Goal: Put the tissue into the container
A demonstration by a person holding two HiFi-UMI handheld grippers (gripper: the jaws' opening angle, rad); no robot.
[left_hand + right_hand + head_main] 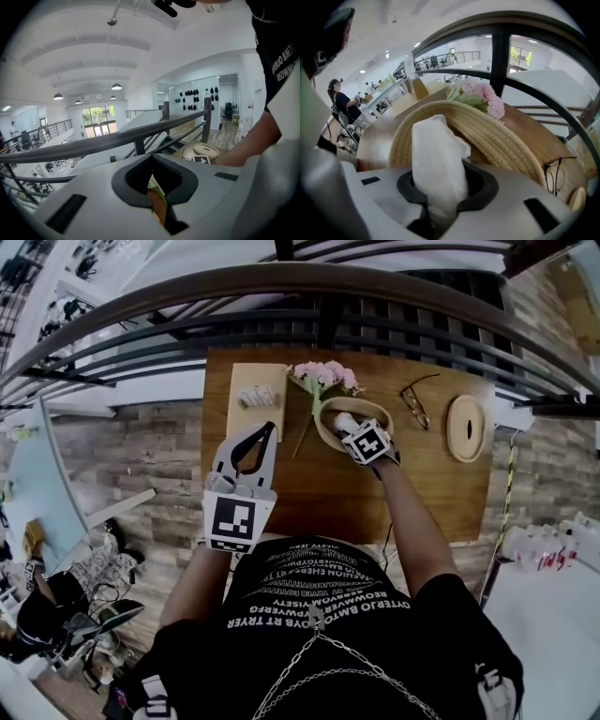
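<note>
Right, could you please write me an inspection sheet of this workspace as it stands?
surface: wooden table, things grouped along its far side.
job's things: white tissue held over the opening of the woven basket, not yet released.
clutter: pink flowers by the basket; glasses; round wooden lid with a slot; wooden board bearing a small white item.
grippers: right gripper shut on the tissue; left gripper shut and empty, over the table's near left edge.
cables: nothing seen.
surroundings: dark railing beyond the table, open office past it.
</note>
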